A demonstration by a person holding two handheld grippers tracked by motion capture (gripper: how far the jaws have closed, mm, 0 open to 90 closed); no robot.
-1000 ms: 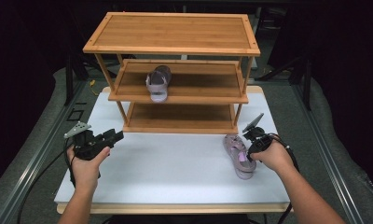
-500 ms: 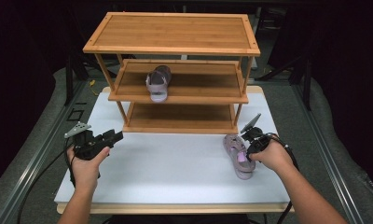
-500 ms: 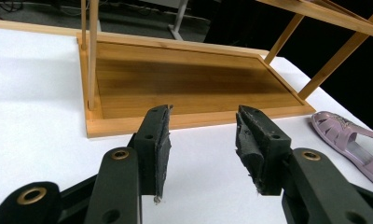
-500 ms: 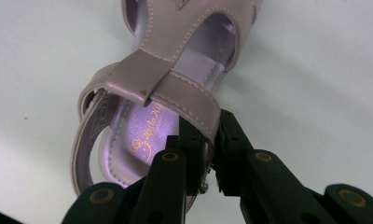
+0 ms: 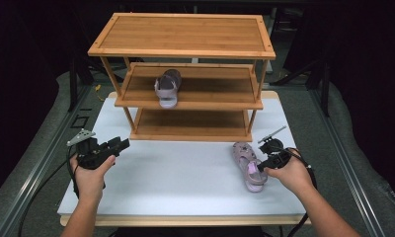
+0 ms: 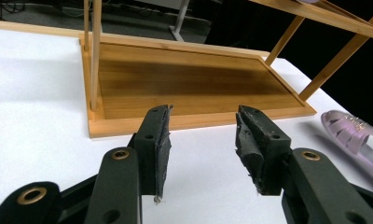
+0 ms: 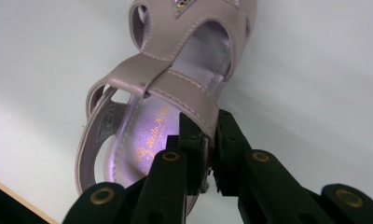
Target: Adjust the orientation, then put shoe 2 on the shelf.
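Note:
A lilac child's sandal (image 5: pixel 247 165) lies on the white tabletop (image 5: pixel 180 182) at the right, in front of the wooden rack (image 5: pixel 185 34). My right gripper (image 5: pixel 259 167) is shut on the sandal's right side wall; in the right gripper view the sandal (image 7: pixel 175 93) sits with its strap edge pinched between the jaws of that gripper (image 7: pixel 211 119). Its twin sandal (image 5: pixel 167 86) stands on the rack's middle shelf, toe pointing forward. My left gripper (image 5: pixel 120 144) hovers at the table's left, open and empty (image 6: pixel 203 116), facing the rack's bottom shelf (image 6: pixel 189 84).
The three-tier bamboo rack takes up the far half of the table, with thin posts (image 6: pixel 95 51) at its corners. The bottom shelf (image 5: pixel 190 123) holds nothing. A wooden strip (image 5: pixel 185 219) edges the table's near side. Cables trail from both grippers.
The right hand has shifted slightly with the sandal in its jaws. The left hand and the sandal on the shelf have kept still.

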